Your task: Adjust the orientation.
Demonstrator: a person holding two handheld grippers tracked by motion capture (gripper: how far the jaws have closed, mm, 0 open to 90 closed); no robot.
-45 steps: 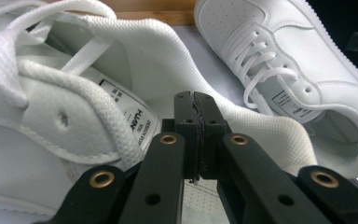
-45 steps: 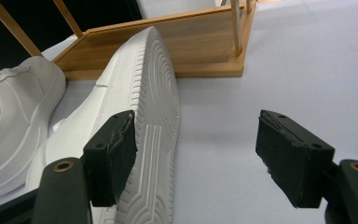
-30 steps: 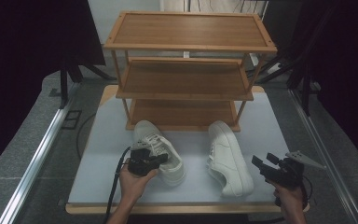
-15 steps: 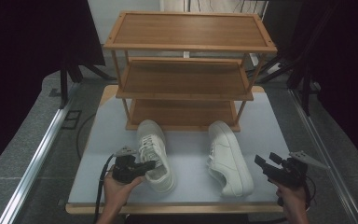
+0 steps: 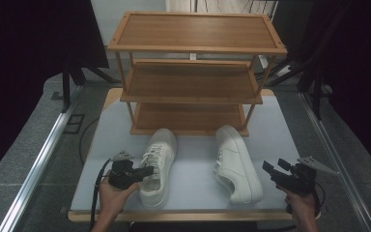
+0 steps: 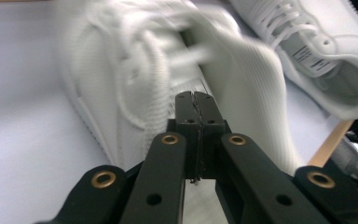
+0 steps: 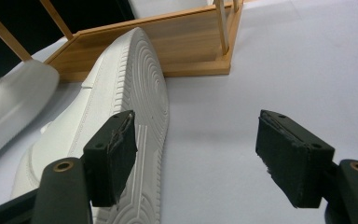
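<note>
Seen at nine o'clock of the table: a grey floor with a silver metal rail (image 5: 37,166). On the pale grey tabletop (image 5: 195,171), toward twelve o'clock, stood a three-tier wooden shoe rack (image 5: 193,82), all shelves bare. Just before its lowest shelf lay two white lace-up sneakers. Left white sneaker (image 5: 158,164), upright, toe toward twelve; blurred in the left gripper view (image 6: 135,88). Right white sneaker (image 5: 236,162) lay tipped on its side, ribbed sole (image 7: 142,107) turned toward three o'clock.

Left gripper (image 5: 147,170), held in the left hand (image 5: 113,193) at seven o'clock, pointed toward three, jaws pressed together with nothing between them, tips right at the left sneaker's lacing. Right gripper (image 5: 272,166), in the right hand (image 5: 300,205) at five o'clock, pointed toward ten, jaws wide apart, near the tipped sneaker's sole, not touching.
</note>
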